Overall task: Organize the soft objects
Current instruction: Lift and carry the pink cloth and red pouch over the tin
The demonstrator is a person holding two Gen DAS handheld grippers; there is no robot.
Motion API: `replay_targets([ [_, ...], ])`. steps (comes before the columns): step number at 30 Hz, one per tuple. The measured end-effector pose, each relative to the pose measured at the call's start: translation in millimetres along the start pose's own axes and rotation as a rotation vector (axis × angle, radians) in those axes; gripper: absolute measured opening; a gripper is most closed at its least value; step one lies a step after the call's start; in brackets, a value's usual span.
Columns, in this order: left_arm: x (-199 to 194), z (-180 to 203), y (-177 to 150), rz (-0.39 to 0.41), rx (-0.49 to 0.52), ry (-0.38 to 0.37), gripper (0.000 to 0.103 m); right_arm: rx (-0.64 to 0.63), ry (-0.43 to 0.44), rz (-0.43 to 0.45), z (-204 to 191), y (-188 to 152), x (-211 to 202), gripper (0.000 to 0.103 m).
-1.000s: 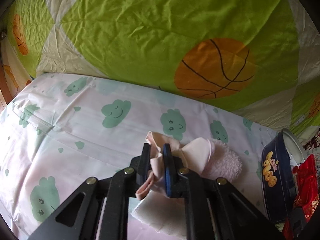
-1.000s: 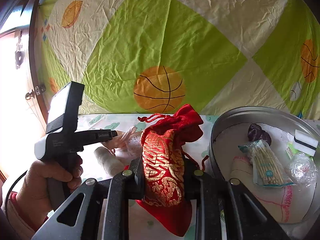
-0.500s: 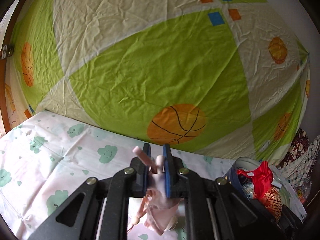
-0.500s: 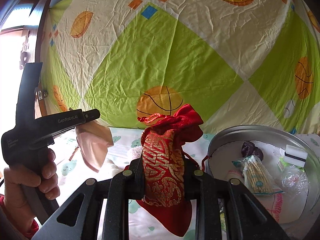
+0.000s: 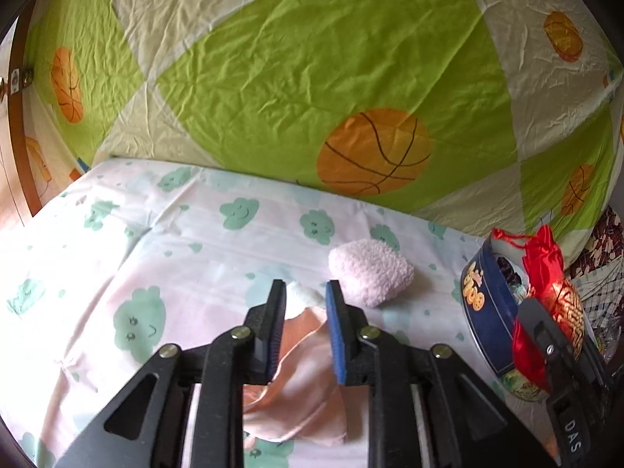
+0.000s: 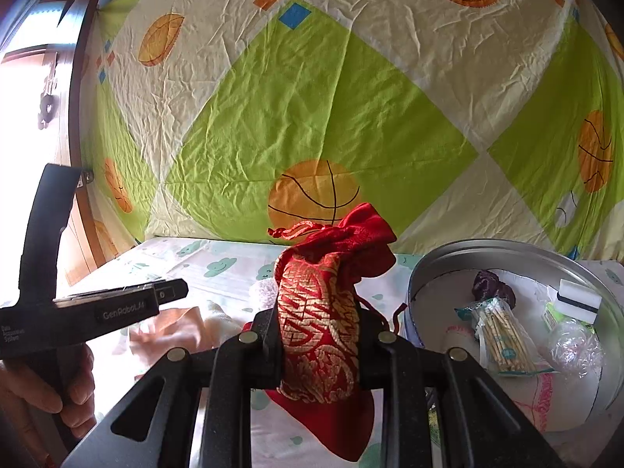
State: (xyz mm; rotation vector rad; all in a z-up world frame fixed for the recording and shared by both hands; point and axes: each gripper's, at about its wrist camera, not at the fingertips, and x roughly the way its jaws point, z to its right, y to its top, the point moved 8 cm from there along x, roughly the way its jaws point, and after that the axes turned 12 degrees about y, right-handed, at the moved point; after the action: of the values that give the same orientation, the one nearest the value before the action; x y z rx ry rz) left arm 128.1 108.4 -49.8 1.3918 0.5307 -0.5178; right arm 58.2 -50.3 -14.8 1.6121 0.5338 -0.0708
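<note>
"GenRobot.AI" marks the left gripper (image 6: 171, 292), released above a peach cloth (image 5: 300, 370); the right gripper (image 6: 318, 335) grasps a red pouch (image 6: 323, 312) beside the tin's rim (image 6: 507, 247).

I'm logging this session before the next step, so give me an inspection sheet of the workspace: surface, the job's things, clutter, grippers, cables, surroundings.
Surface: cloud-print sheet, wrinkled.
Job's things: peach cloth lying loose on the sheet; fluffy pink pad beyond it; red brocade pouch held upright.
Clutter: round tin holding a toothpick packet, a dark purple fabric item and crumpled plastic.
Grippers: left gripper open above the peach cloth; right gripper shut on the pouch.
Cables: nothing seen.
Surroundings: green basketball-print cover behind; wooden frame at left.
</note>
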Motion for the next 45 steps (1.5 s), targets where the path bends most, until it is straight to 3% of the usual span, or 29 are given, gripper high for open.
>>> replay_targets([
  [2,-1,-5,-11,-0.033,0.003,0.015,0.065,0.000,-0.001,-0.001,0,0,0,0.027],
  [6,-2,-6,-38,-0.113,0.047,-0.007,0.068,0.001,0.000,-0.008,0,-1,1,0.027],
  [9,7,-11,-55,-0.166,0.092,0.075,0.067,0.005,0.002,-0.013,0,-1,1,0.027],
  [10,9,-13,-58,-0.171,0.105,0.105,0.065,0.005,0.003,-0.013,0,-1,1,0.027],
  [12,11,-14,-60,-0.182,0.106,0.120,0.041,0.003,0.003,-0.008,0,0,1,0.027],
  [13,11,-15,-60,-0.182,0.101,0.117,0.022,0.003,0.003,-0.005,0,0,0,0.027],
  [19,12,-24,-58,-0.195,0.032,0.087,0.007,0.006,0.012,0.015,-2,1,-5,0.027],
  [21,8,-26,-54,-0.165,0.003,0.072,0.007,0.004,0.017,0.032,-3,3,-9,0.027],
  [27,-24,-26,-24,0.052,-0.104,0.035,0.007,-0.027,0.021,0.092,-10,12,-25,0.027],
  [33,-53,-6,-8,0.205,-0.110,-0.001,0.007,-0.071,0.027,0.152,-14,18,-43,0.027],
  [45,-78,33,-4,0.273,-0.113,-0.072,0.007,-0.126,-0.033,0.227,7,26,-74,0.027],
])
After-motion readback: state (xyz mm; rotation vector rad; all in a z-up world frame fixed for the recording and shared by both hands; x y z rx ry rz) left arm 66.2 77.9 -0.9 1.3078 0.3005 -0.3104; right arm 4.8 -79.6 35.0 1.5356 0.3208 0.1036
